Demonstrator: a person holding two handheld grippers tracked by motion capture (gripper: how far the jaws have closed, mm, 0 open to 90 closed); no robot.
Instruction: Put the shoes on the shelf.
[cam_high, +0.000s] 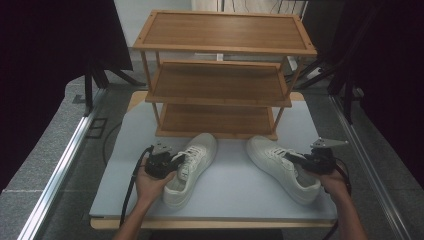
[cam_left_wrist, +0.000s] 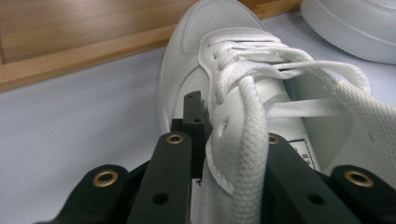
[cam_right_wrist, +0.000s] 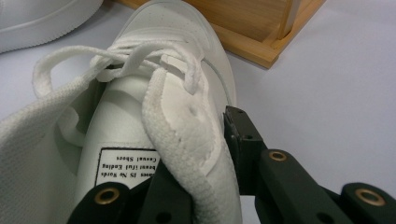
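Observation:
Two white lace-up sneakers lie on the pale table, toes toward a wooden rack. My left gripper (cam_high: 175, 162) is shut on the left sneaker's (cam_high: 192, 167) near side wall by the eyelets. In the left gripper view one jaw stands outside the left sneaker (cam_left_wrist: 205, 28) and the other inside it, my left gripper (cam_left_wrist: 229, 126) pinching the wall. My right gripper (cam_high: 300, 161) is shut on the right sneaker (cam_high: 280, 165) the same way. In the right gripper view my right gripper (cam_right_wrist: 196, 140) clamps the right sneaker's (cam_right_wrist: 173, 18) lace edge, a printed label showing inside.
A three-tier wooden shoe rack (cam_high: 220, 75) stands at the back of the table (cam_high: 235, 195), its lowest shelf just beyond the toes. Metal rails run along both sides of the table. Dark curtains hang left and right.

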